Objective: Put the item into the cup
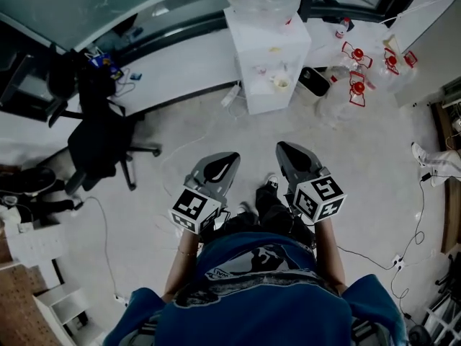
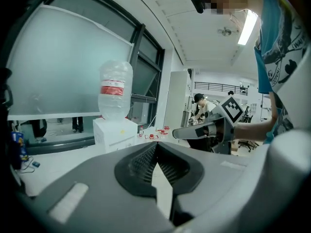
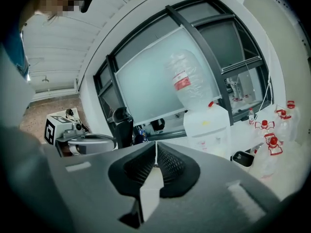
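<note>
2 closed grey wedges: left gripper (image 1: 231,158), right gripper (image 1: 282,148), ribbed pads (image 3: 168,162).

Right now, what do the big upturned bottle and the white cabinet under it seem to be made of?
Bottle: likely clear glossy plastic; the background shows through it. Cabinet: smooth matte white, plastic or painted metal; I cannot tell which.

Pale floor (image 1: 209,132), white water dispenser (image 1: 265,60), black office chair (image 1: 97,148), red-capped jugs (image 1: 358,89), what look like loose cables (image 1: 421,209)
</note>
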{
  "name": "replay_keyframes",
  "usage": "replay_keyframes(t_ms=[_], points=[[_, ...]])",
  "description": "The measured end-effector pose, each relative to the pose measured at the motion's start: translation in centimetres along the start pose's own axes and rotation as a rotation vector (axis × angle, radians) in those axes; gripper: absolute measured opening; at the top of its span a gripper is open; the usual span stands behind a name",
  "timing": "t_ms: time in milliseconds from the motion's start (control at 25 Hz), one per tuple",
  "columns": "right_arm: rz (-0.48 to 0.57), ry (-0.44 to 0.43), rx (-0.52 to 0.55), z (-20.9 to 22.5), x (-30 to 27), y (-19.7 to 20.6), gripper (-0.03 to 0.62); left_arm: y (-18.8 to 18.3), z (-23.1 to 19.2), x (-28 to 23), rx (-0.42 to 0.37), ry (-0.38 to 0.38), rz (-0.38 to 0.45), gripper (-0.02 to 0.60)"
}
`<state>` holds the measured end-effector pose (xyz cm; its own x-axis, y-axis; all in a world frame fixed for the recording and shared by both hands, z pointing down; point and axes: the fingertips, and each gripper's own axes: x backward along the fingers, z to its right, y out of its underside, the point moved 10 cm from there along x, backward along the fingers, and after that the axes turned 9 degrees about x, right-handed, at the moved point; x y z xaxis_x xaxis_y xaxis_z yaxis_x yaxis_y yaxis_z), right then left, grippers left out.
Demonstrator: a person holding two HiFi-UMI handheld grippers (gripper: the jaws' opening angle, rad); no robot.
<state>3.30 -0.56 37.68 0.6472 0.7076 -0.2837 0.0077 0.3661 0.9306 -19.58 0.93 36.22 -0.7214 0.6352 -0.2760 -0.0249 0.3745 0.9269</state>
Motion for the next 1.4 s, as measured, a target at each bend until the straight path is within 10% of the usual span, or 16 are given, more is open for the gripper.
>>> replay_keyframes(t_ms=[600,1400], points=[[0.036,0.059,0.035,-10.8,4.9,4.3,-0.002,4.3,4.3,7.8,-0.018,0.135,0.009,0.012],[0.035,-0.028,0.062,-14.9,5.1,5.1,0.000,6.5,6.3,12.1,-0.040,0.176,0.037,0.012]])
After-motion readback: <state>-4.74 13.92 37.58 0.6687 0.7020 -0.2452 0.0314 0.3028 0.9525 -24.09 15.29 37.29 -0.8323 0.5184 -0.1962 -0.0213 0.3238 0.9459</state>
